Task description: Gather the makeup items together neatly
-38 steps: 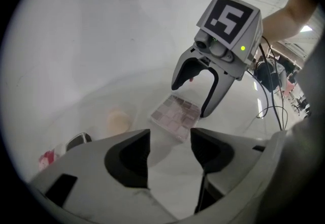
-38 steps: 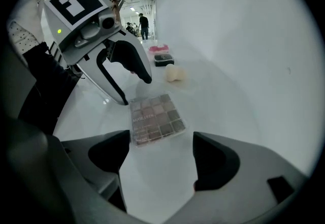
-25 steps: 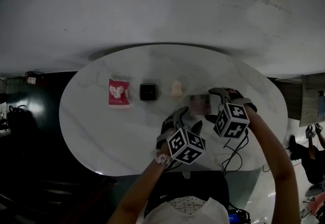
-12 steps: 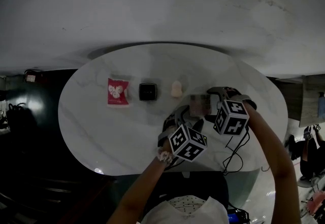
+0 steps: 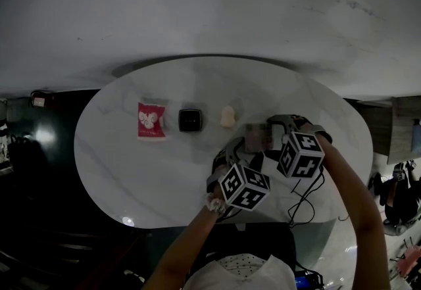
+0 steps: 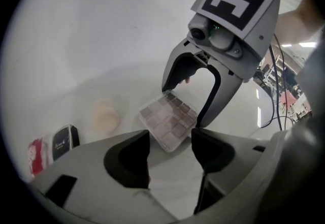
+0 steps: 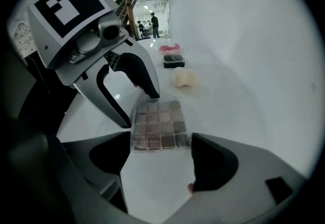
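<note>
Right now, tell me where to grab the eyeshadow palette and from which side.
Pinch the eyeshadow palette across its side edges, probably coming in low from its near end with the right gripper. It is a thin slab lying flat on the table, so only the edges offer purchase. That gripper's closing jaws flank the near end, not yet pressing.

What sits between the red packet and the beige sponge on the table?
A black square compact, in line between the red packet and beige sponge; the head view shows it.
</note>
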A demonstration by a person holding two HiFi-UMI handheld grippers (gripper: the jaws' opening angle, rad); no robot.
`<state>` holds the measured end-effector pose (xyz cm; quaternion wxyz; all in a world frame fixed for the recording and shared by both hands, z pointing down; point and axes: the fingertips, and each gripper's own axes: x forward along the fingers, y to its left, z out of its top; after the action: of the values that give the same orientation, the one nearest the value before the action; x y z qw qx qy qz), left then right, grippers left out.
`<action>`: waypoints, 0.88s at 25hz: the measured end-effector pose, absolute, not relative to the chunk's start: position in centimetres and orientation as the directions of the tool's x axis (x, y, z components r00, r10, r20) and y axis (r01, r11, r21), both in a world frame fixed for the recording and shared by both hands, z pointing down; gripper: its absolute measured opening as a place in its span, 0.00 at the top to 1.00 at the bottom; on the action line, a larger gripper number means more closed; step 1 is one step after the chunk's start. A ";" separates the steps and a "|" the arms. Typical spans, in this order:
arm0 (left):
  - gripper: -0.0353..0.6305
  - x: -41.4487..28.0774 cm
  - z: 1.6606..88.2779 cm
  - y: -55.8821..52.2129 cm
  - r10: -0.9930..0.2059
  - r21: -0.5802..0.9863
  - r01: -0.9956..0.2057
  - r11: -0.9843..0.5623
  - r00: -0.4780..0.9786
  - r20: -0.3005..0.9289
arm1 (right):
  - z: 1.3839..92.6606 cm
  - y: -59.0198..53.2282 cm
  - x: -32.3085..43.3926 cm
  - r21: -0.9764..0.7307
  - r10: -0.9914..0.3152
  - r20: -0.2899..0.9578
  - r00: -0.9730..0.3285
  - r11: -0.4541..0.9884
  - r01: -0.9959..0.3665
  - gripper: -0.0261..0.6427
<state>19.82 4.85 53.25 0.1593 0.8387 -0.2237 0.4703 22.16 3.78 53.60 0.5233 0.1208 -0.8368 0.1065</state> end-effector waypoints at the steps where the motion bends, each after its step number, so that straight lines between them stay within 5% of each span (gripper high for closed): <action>1: 0.52 19.8 53.2 4.8 -0.227 0.058 -0.529 -0.847 0.459 0.859 | 53.6 3.8 22.2 -0.053 -0.091 0.901 -0.424 0.947 -0.316 0.37; 22: 0.53 23.6 51.3 1.2 -0.275 0.040 -0.556 -0.830 0.472 0.838 | 51.6 0.2 26.0 0.004 -0.142 0.910 -0.390 0.943 -0.334 0.37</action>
<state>23.64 1.22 51.35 0.1555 0.8436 -0.2462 0.4512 26.03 0.18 51.59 0.5331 0.1436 -0.8289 0.0898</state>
